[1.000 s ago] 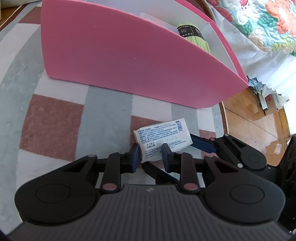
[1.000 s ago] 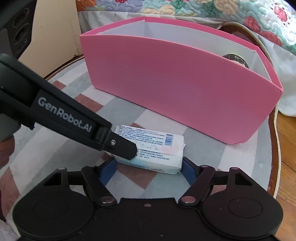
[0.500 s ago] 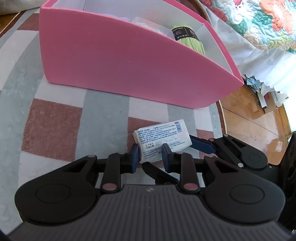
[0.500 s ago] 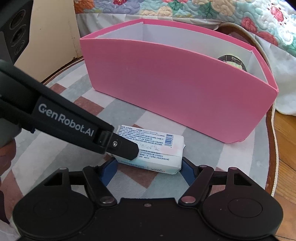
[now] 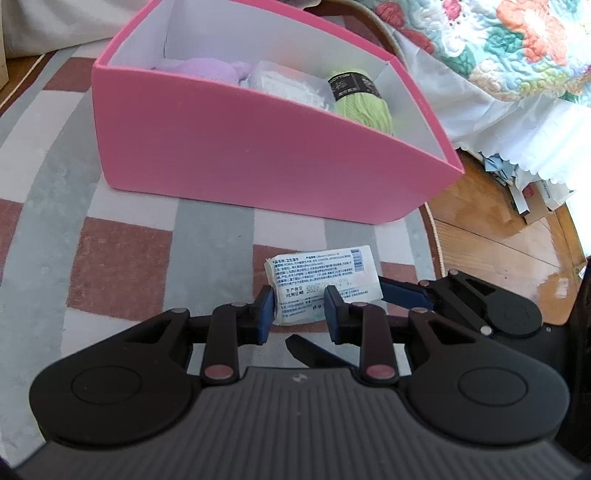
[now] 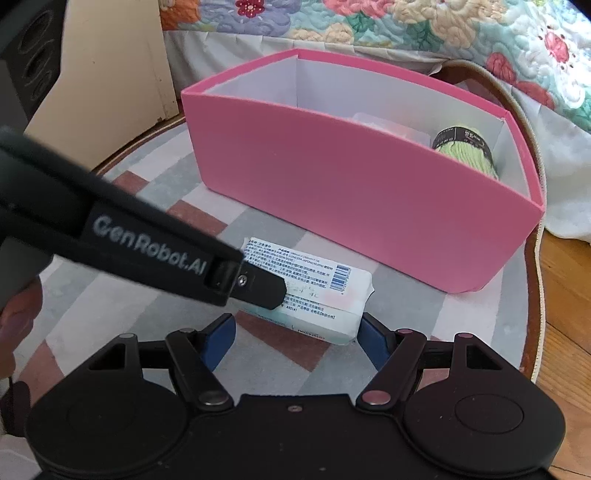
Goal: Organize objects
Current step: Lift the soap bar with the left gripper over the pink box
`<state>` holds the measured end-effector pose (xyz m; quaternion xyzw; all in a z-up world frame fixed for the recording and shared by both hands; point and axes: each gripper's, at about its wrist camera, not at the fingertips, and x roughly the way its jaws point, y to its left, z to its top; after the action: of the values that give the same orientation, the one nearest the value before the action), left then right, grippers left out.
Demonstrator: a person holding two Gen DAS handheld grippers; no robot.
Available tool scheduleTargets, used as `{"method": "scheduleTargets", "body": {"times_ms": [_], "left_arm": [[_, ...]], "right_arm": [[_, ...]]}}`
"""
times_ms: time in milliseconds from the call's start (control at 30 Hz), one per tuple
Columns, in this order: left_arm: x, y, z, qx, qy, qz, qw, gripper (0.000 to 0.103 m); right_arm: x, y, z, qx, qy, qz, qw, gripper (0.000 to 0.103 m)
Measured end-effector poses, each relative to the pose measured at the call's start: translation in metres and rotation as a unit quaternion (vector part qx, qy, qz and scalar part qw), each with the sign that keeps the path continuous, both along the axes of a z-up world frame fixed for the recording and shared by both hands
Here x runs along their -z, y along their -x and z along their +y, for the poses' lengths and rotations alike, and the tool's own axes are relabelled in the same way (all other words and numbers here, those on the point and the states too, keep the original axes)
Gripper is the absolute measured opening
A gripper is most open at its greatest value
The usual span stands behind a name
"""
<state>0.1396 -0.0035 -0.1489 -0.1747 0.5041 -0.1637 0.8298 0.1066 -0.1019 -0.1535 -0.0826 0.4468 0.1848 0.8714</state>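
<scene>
A white printed packet [image 5: 325,284] [image 6: 314,291] is held above the striped rug. My left gripper [image 5: 300,314] is shut on its near left end; in the right wrist view the left gripper's finger [image 6: 258,288] lies across its top. My right gripper [image 6: 295,334] is shut on the packet's two ends. The pink box [image 5: 258,147] [image 6: 369,206] stands behind it, holding a green yarn ball [image 5: 364,105] [image 6: 469,155], a lilac soft thing [image 5: 210,70] and a white packet [image 5: 288,85].
The round striped rug [image 5: 129,258] lies on a wooden floor [image 5: 498,251]. A floral quilt [image 6: 406,26] hangs behind the box. A beige cabinet [image 6: 110,74] and a black speaker [image 6: 33,66] stand at the back left.
Both grippers have risen with the packet, and the views now look down into the pink box, showing its contents.
</scene>
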Motion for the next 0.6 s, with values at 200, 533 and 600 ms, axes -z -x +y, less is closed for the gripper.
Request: {"method": "scheduleTargets", "body": {"times_ms": [200,533,600], "left_arm": [[-0.022,0.011,0.003,0.002,0.005,-0.019,0.9998,0.027],[-0.055,0.017,0.01,0.006,-0.002,-0.055,0.9985,0.029],[-0.061,0.014,0.008,0.01,-0.008,-0.051,0.9986,0.029]], "right_arm": [[-0.02,0.004,0.0,-0.005,-0.005,-0.02,1.0,0.073],[-0.06,0.012,-0.004,-0.019,-0.005,-0.059,0.998,0.053],[-0.068,0.017,-0.005,-0.022,-0.003,-0.064,0.998,0.052]]}}
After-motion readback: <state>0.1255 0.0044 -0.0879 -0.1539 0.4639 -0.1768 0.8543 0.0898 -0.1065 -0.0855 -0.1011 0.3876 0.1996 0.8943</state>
